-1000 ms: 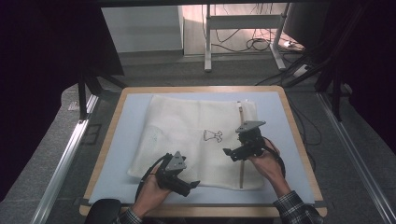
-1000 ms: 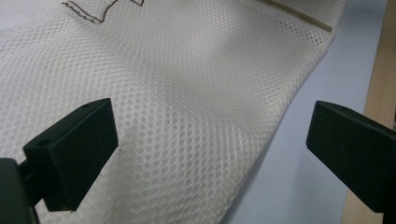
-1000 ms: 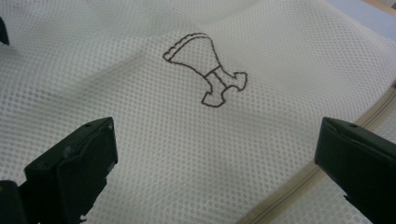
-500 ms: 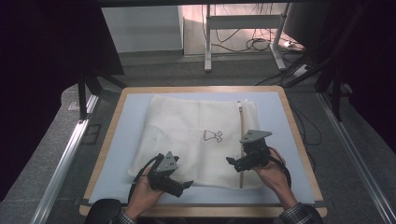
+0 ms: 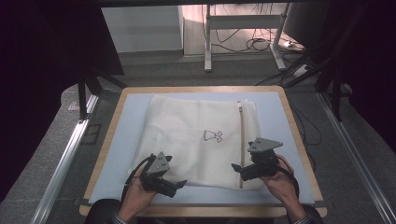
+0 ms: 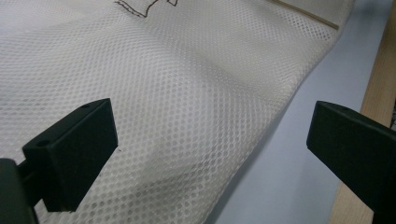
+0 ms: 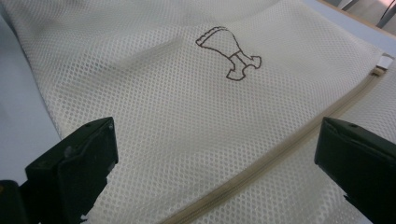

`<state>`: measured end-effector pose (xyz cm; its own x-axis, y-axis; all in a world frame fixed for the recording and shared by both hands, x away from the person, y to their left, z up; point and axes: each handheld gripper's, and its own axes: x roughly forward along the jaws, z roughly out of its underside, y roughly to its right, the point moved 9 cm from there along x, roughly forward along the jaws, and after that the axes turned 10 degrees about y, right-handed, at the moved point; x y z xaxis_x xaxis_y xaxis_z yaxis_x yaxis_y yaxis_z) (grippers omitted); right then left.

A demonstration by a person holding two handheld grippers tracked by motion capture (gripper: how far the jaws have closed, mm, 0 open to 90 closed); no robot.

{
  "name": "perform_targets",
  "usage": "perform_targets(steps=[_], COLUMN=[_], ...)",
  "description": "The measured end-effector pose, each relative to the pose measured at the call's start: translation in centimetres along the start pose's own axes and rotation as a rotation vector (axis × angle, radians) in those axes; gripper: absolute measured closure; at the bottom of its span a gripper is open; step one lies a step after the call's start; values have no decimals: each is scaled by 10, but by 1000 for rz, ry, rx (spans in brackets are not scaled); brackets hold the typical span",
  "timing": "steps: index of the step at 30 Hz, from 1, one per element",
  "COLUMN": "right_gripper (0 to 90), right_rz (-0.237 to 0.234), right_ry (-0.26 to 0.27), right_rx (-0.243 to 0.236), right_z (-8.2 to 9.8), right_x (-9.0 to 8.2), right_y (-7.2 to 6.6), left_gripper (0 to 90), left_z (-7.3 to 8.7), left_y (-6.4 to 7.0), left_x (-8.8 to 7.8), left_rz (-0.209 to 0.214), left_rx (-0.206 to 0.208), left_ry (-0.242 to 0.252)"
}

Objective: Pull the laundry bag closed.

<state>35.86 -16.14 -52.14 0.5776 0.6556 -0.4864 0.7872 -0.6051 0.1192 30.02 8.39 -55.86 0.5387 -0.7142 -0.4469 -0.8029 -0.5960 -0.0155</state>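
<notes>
On the bench (image 5: 116, 140), a cream mesh bag (image 5: 196, 140) lies flat at the centre. At seven o'clock the left gripper (image 5: 180, 184) hovers over its near edge, jaws apart; at five o'clock the right gripper (image 5: 236, 169) sits by the zipper (image 5: 241, 140), jaws apart.

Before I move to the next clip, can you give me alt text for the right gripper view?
A cream mesh laundry bag lies flat on a pale blue table mat, seen between the right claw with its two black jaws spread wide, gripping nothing. A brown outline emblem is printed on the mesh, and a beige zipper runs diagonally toward the right jaw.
</notes>
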Motion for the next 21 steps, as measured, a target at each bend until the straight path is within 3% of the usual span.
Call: perform_targets(steps=[11,21], right_gripper=[0,0], right_rz=[16,51], right_ry=[15,9], right_rx=[8,20], right_z=[6,17], right_x=[-18,-38], right_y=[-5,-1], left_gripper=[15,16], left_z=[4,9], left_y=[-9,-16], left_x=[-17,-28], left_rz=[-42,-71], left_rx=[-12,-34], left_ry=[19,24])
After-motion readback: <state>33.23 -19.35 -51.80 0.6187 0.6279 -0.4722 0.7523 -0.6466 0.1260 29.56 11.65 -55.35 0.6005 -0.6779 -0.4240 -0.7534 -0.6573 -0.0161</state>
